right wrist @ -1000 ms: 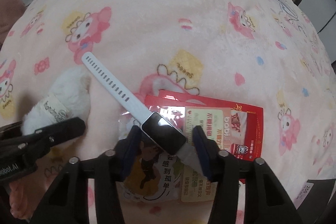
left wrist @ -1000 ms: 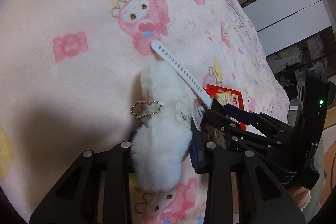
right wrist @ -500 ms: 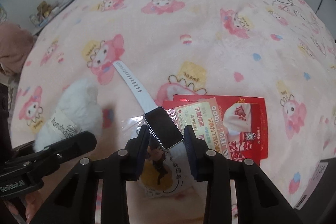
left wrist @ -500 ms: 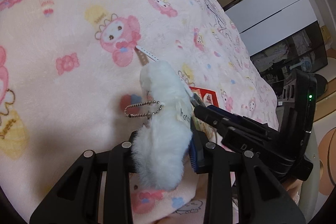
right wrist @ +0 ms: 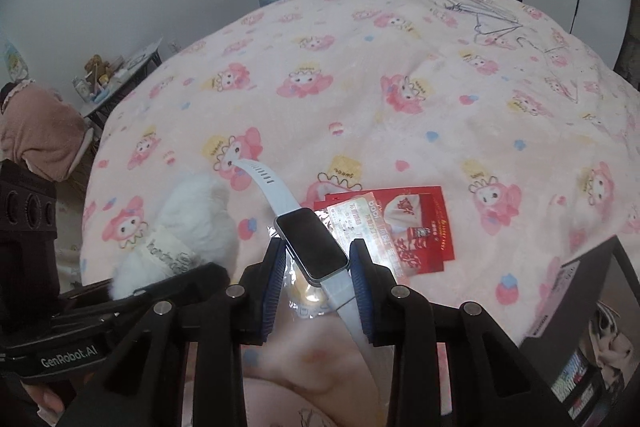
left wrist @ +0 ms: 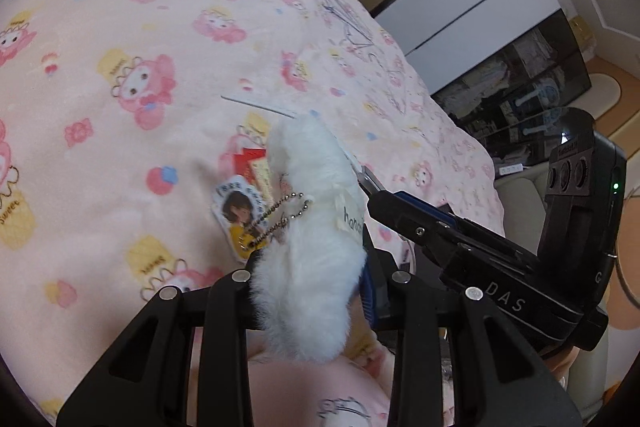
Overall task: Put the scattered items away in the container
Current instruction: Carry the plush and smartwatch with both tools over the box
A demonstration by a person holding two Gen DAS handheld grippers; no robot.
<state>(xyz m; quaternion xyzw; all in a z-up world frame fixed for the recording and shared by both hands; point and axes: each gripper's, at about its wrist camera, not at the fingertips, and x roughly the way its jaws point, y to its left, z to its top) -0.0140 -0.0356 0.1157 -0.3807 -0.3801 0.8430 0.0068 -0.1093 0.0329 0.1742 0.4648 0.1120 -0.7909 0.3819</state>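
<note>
My left gripper (left wrist: pixel 310 269) is shut on a white fluffy plush keychain (left wrist: pixel 316 227) with a bead chain and a cloth tag, held above the pink cartoon blanket (left wrist: pixel 120 75). My right gripper (right wrist: pixel 318 277) is shut on a white-strapped smartwatch (right wrist: pixel 310 241) with a black screen, also lifted off the blanket. The plush shows in the right wrist view (right wrist: pixel 188 215) at the left. A red snack packet (right wrist: pixel 404 223) and a clear-wrapped card with a girl's picture (left wrist: pixel 236 211) lie on the blanket below.
A black box (right wrist: pixel 576 315) stands at the bed's lower right edge in the right wrist view. White cabinets (left wrist: pixel 472 23) and a dark shelf stand beyond the bed. A low table with clutter (right wrist: pixel 116 75) and a brown garment stand at the far left.
Both grippers have risen away from the blanket, carrying the plush and the watch up. The watch strap has left the blanket, and the card and packet now lie uncovered below.
</note>
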